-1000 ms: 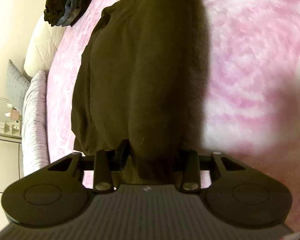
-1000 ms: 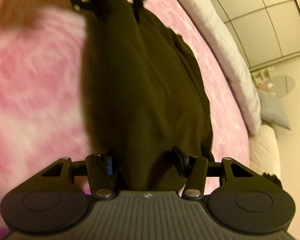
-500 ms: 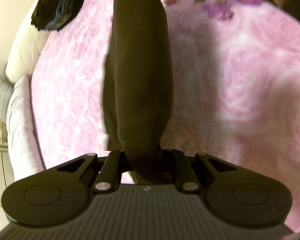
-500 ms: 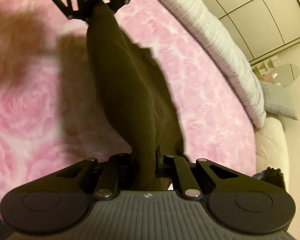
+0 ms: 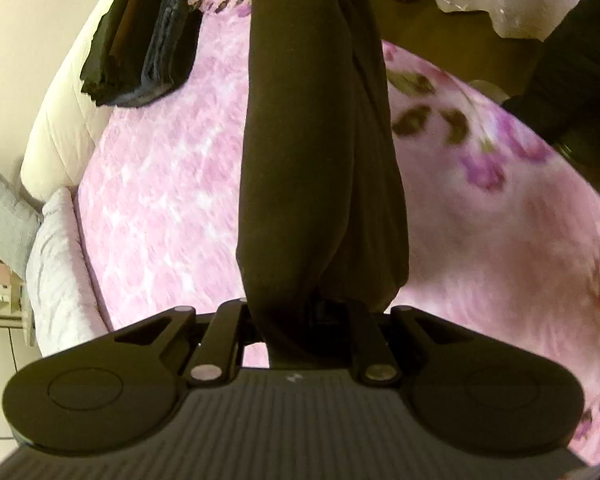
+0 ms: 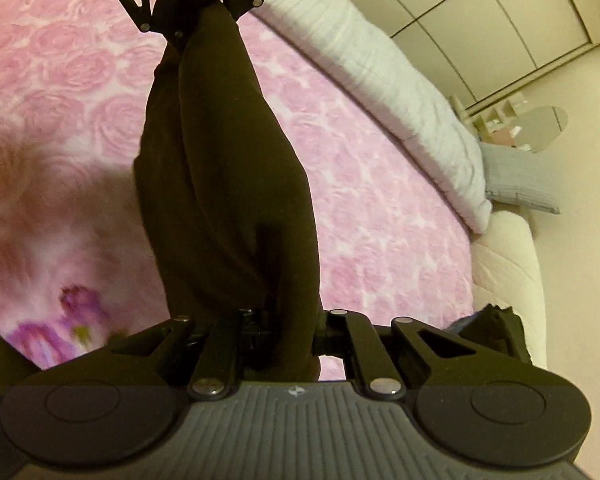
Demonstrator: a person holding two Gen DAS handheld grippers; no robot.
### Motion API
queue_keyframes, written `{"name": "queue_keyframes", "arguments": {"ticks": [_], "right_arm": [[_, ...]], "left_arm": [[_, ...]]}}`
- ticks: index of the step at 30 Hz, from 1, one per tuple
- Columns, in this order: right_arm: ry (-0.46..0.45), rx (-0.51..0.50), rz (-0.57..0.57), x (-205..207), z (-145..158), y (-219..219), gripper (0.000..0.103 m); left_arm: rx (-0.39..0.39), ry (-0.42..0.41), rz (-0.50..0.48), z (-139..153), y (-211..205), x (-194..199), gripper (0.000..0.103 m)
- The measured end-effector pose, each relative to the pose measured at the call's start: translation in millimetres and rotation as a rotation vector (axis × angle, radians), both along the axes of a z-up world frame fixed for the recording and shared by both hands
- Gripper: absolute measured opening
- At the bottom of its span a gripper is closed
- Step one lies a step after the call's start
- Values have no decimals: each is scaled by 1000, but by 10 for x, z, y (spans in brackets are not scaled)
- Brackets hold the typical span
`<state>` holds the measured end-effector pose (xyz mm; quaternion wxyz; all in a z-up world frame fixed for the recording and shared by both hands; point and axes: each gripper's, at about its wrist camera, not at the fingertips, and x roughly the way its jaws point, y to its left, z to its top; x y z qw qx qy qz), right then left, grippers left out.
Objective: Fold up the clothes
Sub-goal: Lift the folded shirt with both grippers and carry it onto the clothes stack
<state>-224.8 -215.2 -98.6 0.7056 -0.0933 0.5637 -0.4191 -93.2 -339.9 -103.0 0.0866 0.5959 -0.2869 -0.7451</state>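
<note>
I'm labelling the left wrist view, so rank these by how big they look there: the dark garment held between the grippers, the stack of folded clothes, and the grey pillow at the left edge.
1. Dark garment, though nearness to the camera inflates it.
2. Stack of folded clothes.
3. Grey pillow, partly cut off by the picture's edge, so its true size is unsure.

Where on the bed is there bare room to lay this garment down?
The pink blanket is bare between the dark garment and the white pillow, and again on its floral side. It is crowded only at the corner with the folded stack. Each tool, left and right, grips one end.
</note>
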Motion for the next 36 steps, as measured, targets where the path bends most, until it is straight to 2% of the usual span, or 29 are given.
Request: {"name": "queue_keyframes", "arguments": {"ticks": [4, 10, 16, 22, 29, 32, 35, 36], "right_arm": [[-36, -22, 6, -638, 236, -66, 8], [-32, -52, -46, -1942, 678, -296, 8], [34, -94, -89, -3070, 1116, -768, 8], [96, -204, -100, -4019, 1511, -1692, 8], [166, -355, -114, -5087, 1946, -3403, 8], [188, -451, -110, -5400, 2065, -3961, 8], [198, -507, -93, -5651, 1900, -4303, 9], [187, -492, -96, -5733, 1772, -4382, 9]], "left_arm": [[-1, 3, 19, 210, -126, -809, 10], [-32, 56, -18, 543, -387, -2129, 10], [-92, 161, -61, 927, -1048, -3194, 10], [-230, 262, -48, 1382, -2174, -4171, 10], [-407, 349, 17, 1884, -3707, -5152, 10], [-455, 363, 44, 1841, -4113, -5414, 10], [-421, 329, 52, 1370, -4260, -5627, 10], [-387, 306, 53, 1125, -4262, -5683, 10]]}}
